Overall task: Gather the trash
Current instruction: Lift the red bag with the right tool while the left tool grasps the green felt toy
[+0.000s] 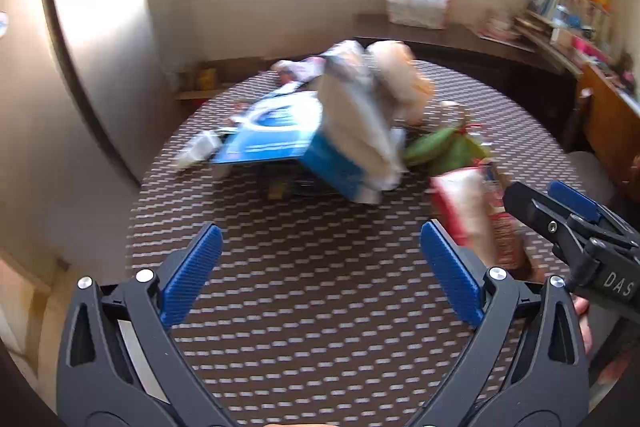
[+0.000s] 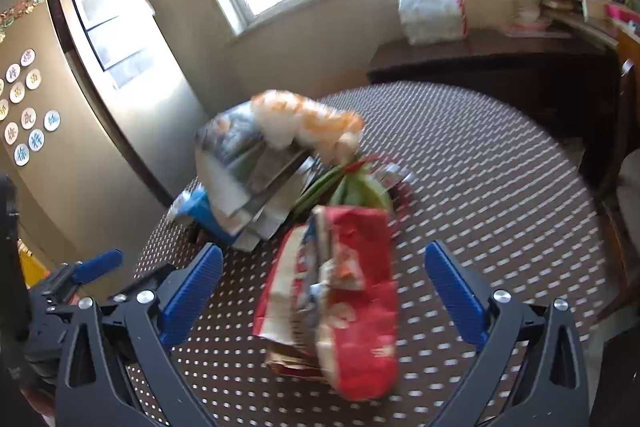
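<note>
Snack bag (image 2: 340, 299) on table (image 2: 500, 187), nearer than trash pile (image 2: 256, 171)

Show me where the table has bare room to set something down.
The widest bare patch of the table lies on the near side, in front of the open left gripper, bordered by the blue box and the red bag. The right side beyond the red bag is bare too. The middle is crowded: box, silver bag, green wrapper, all blurred.

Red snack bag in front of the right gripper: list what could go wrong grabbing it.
1. The red snack bag is crumpled, so the open right gripper may pinch only a fold and slip.
2. Green wrapper touches its far end and may drag along.
3. The leaning pile behind could topple if bumped.
</note>
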A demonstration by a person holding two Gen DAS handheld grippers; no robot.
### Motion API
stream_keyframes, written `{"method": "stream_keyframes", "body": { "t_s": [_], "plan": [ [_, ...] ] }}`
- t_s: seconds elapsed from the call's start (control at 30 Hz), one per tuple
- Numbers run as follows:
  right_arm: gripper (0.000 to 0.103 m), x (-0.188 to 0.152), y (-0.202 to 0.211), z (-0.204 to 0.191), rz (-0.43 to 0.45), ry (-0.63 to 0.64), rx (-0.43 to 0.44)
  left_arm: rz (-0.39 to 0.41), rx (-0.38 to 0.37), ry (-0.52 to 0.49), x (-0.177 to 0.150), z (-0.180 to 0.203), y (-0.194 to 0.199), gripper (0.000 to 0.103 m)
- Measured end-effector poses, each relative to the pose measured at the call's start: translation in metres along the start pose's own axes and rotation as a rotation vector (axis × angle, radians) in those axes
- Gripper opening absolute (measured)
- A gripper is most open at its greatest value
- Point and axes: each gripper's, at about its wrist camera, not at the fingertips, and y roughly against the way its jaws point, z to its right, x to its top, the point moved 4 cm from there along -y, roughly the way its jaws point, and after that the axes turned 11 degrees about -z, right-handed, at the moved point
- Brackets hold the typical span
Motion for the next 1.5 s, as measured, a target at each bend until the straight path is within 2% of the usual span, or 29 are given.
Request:
{"method": "stream_keyframes", "body": {
  "t_s": [0.07,0.17,0.27,0.37,0.4,0.5,0.7,0.83,0.93,1.0,1.07,1.2,1.27,1.3,1.33,1.37,1.4,1.43,1.5],
  "plan": [
    [0.099,0.000,-0.012,-0.003,-0.042,-0.002,-0.024,0.001,0.037,0.023,-0.002,-0.012,-0.001,0.097],
    [0.099,-0.001,-0.027,-0.005,-0.076,0.019,-0.128,-0.019,0.019,0.058,-0.007,-0.026,-0.004,0.097],
    [0.099,-0.007,-0.050,-0.007,-0.175,0.050,-0.211,-0.030,0.018,0.076,-0.007,-0.031,-0.007,0.097],
    [0.097,-0.013,-0.057,-0.012,-0.186,0.097,-0.293,-0.043,0.006,0.075,-0.003,-0.026,-0.011,0.097],
    [0.083,-0.013,-0.055,-0.012,-0.174,0.102,-0.301,-0.047,-0.004,0.069,-0.001,-0.022,-0.012,0.097],
    [0.083,-0.013,-0.049,-0.004,-0.161,0.084,-0.280,-0.038,-0.050,0.026,0.008,-0.002,-0.010,0.097],
    [0.083,-0.005,0.002,0.035,-0.025,-0.035,-0.276,-0.036,-0.115,-0.068,0.026,0.049,-0.013,0.097],
    [0.083,0.002,0.037,0.068,0.053,-0.109,-0.345,-0.074,-0.185,-0.151,0.037,0.087,-0.026,0.097],
    [0.083,0.004,0.050,0.094,0.072,-0.172,-0.363,-0.142,-0.177,-0.192,0.045,0.109,-0.045,0.097],
    [0.083,0.006,0.053,0.107,0.079,-0.202,-0.384,-0.158,-0.191,-0.219,0.052,0.122,-0.057,0.097],
    [0.083,0.007,0.059,0.118,0.074,-0.229,-0.388,-0.210,-0.156,-0.236,0.057,0.131,-0.075,0.097],
    [0.083,0.005,0.058,0.130,0.065,-0.253,-0.397,-0.242,-0.176,-0.247,0.066,0.143,-0.098,0.097],
    [0.083,0.006,0.052,0.131,0.054,-0.254,-0.394,-0.219,-0.186,-0.226,0.071,0.142,-0.102,0.097],
    [0.083,0.006,0.051,0.130,0.051,-0.257,-0.390,-0.208,-0.185,-0.220,0.073,0.141,-0.103,0.078],
    [0.083,0.007,0.049,0.130,0.050,-0.257,-0.388,-0.217,-0.198,-0.232,0.072,0.140,-0.105,0.036],
    [0.083,0.005,0.048,0.128,0.049,-0.257,-0.386,-0.228,-0.219,-0.223,0.072,0.138,-0.106,0.024],
    [0.083,0.005,0.047,0.125,0.049,-0.254,-0.384,-0.235,-0.243,-0.201,0.072,0.133,-0.105,0.023],
    [0.083,0.004,0.047,0.122,0.051,-0.246,-0.383,-0.239,-0.258,-0.191,0.074,0.130,-0.105,0.017],
    [0.083,0.004,0.046,0.114,0.052,-0.224,-0.381,-0.212,-0.275,-0.188,0.071,0.123,-0.097,0.016]
  ]
}}
